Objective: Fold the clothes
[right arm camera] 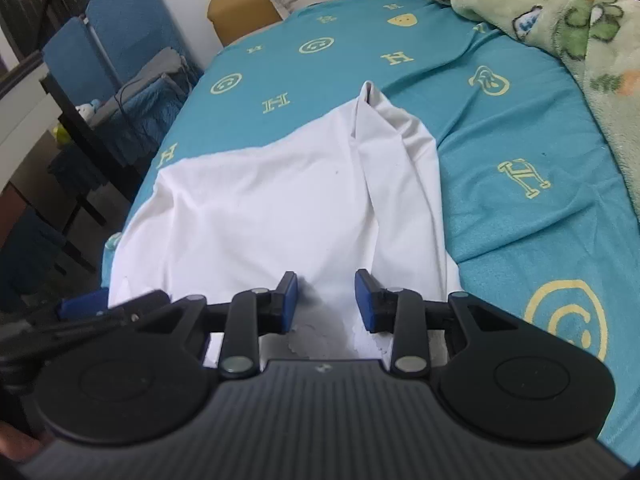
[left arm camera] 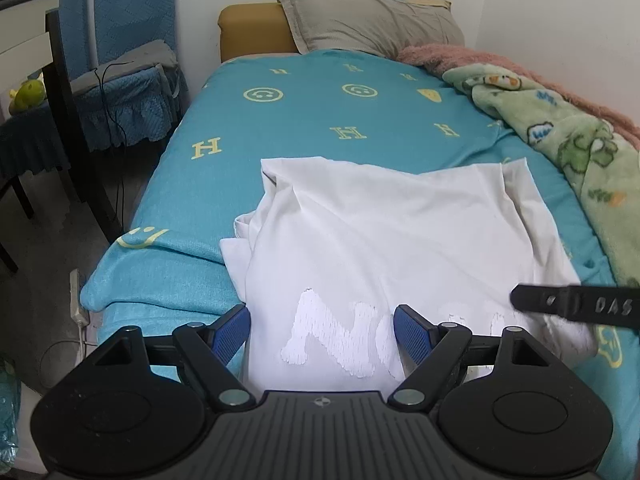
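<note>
Left wrist view first: the white shirt (left arm camera: pixel 372 240) lies spread on the teal bedsheet (left arm camera: pixel 304 120), its near hem at the near edge of the bed, raised lettering facing up. The risk here, as I judge it: the left side of the shirt is bunched, with a loose flap spilling towards the bed's left edge, so a careless lift could trap those wrinkles in the fold or let the cloth slide off onto the floor. The left gripper (left arm camera: pixel 322 334) hovers over the near hem, blue pads (left arm camera: pixel 230 334) wide apart, cloth showing beneath the gap but nothing pinched, nothing held. A black finger of the right gripper (left arm camera: pixel 576 306) pokes in at the right over the shirt's near right corner. Green blanket (left arm camera: pixel 560 128) and grey pillow (left arm camera: pixel 372 20) sit well clear at the far end.

Over to the right wrist view: the shirt (right arm camera: pixel 260 200) runs away from the camera, a long twisted fold reaching to its far corner. That twist is the trouble spot; folding over it would leave a lumpy, crooked edge. The right gripper (right arm camera: pixel 326 302) stands with its jaws fairly narrow, yet a clear gap shows between the pads (right arm camera: pixel 288 300), and white fabric lies below them, not clamped. Whether the tips brush the cloth, I cannot tell. The left gripper (right arm camera: pixel 96 308) peeks in blurred at the near left.
</note>
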Tool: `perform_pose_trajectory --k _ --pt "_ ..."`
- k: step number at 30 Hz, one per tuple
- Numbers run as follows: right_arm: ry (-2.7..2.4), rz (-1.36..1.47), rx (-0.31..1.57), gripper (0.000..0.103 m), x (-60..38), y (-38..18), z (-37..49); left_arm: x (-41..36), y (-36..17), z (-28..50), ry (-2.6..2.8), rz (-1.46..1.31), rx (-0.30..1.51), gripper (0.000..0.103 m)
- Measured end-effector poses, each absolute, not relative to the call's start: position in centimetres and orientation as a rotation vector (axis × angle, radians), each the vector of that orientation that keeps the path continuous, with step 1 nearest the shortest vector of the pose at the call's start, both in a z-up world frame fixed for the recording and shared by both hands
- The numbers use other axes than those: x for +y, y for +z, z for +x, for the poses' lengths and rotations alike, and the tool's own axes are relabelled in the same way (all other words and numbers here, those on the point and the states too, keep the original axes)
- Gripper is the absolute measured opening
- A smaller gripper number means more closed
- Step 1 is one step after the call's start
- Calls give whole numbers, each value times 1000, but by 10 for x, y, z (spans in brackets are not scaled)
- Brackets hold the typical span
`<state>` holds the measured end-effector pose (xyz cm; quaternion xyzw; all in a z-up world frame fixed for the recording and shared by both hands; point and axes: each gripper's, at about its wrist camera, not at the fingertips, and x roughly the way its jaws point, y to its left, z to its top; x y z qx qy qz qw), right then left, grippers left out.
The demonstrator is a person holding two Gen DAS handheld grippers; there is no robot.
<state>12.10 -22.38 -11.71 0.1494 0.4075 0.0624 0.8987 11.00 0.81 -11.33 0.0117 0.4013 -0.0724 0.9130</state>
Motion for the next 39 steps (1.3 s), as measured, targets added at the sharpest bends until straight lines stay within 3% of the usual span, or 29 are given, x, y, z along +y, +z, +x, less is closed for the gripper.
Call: perform_pose_trajectory --k 9,10,12,13,20,25,31,32,35,39 --pt "121 457 790 37 -239 -94 103 10 -106 106 -159 -1 833 81" --pt "126 489 788 41 -242 -92 101 11 -104 105 -159 -14 833 81" --pt "140 593 780 82 -251 -90 94 13 -98 104 -160 -47 832 82" --pt "149 659 772 89 -257 -90 89 15 -95 103 -162 -67 829 84" --pt "171 1141 859 88 -284 -132 73 22 -76 95 -215 -238 821 89" --pt "63 1314 929 88 -282 -170 76 24 -76 93 -267 -377 859 89" --pt "-39 1326 889 56 -278 -182 83 32 -89 94 -340 -590 950 89" --pt "-48 1312 881 45 -278 -180 85 32 -93 94 -351 -626 968 89" --pt "-25 1272 857 22 -276 -173 88 30 -103 93 -402 -737 1000 89" --pt "38 1246 798 15 -277 -158 90 17 -120 96 -481 -837 1050 90"
